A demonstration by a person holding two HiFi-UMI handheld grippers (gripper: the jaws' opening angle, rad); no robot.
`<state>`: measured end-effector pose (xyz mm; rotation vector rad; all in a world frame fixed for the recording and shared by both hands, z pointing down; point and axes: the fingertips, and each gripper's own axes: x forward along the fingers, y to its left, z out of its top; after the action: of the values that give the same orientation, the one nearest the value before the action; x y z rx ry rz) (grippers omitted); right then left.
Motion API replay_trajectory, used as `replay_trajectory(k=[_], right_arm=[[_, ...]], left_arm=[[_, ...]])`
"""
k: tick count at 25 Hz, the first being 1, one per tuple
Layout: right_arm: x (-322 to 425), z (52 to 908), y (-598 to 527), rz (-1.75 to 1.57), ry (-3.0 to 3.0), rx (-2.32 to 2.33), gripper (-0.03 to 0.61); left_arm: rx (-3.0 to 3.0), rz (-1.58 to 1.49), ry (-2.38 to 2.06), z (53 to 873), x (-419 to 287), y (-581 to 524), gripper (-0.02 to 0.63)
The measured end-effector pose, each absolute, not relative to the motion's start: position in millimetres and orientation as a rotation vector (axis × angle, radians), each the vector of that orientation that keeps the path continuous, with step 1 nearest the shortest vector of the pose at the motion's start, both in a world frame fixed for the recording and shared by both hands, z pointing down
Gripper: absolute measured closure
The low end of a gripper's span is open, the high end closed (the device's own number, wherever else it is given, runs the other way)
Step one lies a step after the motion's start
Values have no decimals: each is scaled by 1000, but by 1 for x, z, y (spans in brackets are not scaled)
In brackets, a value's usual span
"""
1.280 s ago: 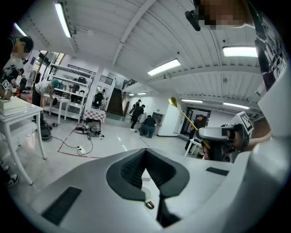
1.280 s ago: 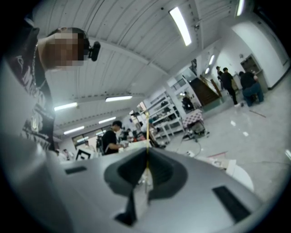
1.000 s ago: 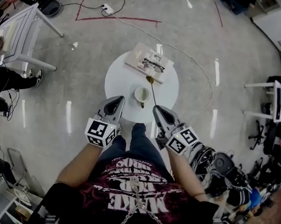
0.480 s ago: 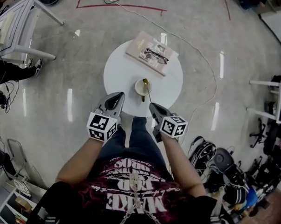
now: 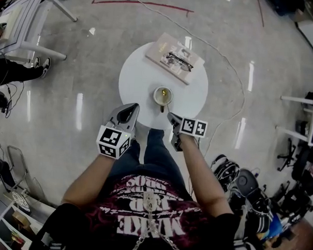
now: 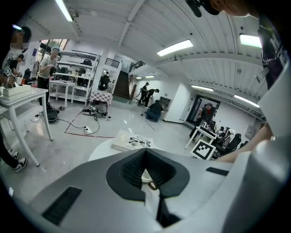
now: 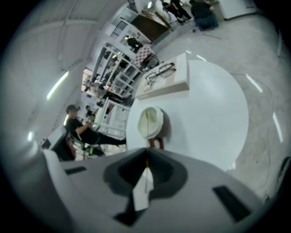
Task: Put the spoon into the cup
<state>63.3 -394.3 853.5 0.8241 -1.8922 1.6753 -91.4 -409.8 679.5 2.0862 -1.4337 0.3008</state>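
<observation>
The right gripper (image 5: 171, 116) has its fingers pinched shut on the tail of the spoon (image 5: 168, 104), which looks light, stiff and slippery. Its bowl sits just ahead of them inside the cup (image 5: 156, 96). The left gripper (image 5: 128, 109) has its fingers closed, empty.

You're in open lab hall: beyond your left tool (image 6: 146, 149), equipment racks (image 6: 75, 68); power strip (image 6: 87, 131), cables (image 6: 72, 123), red tape lines (image 5: 141, 3) on polished floor (image 6: 63, 145); strip lights (image 6: 175, 47) overhead.
</observation>
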Motion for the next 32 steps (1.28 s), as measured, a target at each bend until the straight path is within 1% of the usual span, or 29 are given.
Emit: replay_trajectory(k=[7,15,16,17,18,19,24,28,32], right_arm=[[67,873,-406,1693,-1833,859,540],[56,853,-423,1630,-1937,875,537],[56,851,-424,1620,-1949,871,512],[55,848,-423,1612,-1960,863,445],[55,846,-423,1602,-1970,856,408],[55,843,-422,1586,-1979,855,394],[70,826,-423,1445,-2006,914,351],[88,804,-431,1259,-2031,996,347],[92,755,-437,1116,-2129,1042,347]], left_arm=[[2070,313,-1460,676,-98,-400,588],[2092,311,-1466,666,-96,-402,588],[2100,309,-1467,663,-96,-403,588],[2107,307,-1467,661,-96,-404,588],[2116,305,-1469,657,-96,-406,588],[2124,302,-1471,654,-97,-407,588],[2177,277,-1485,629,-101,-415,588],[2223,261,-1485,609,-105,-424,588],[2271,239,-1487,583,-107,-434,588]])
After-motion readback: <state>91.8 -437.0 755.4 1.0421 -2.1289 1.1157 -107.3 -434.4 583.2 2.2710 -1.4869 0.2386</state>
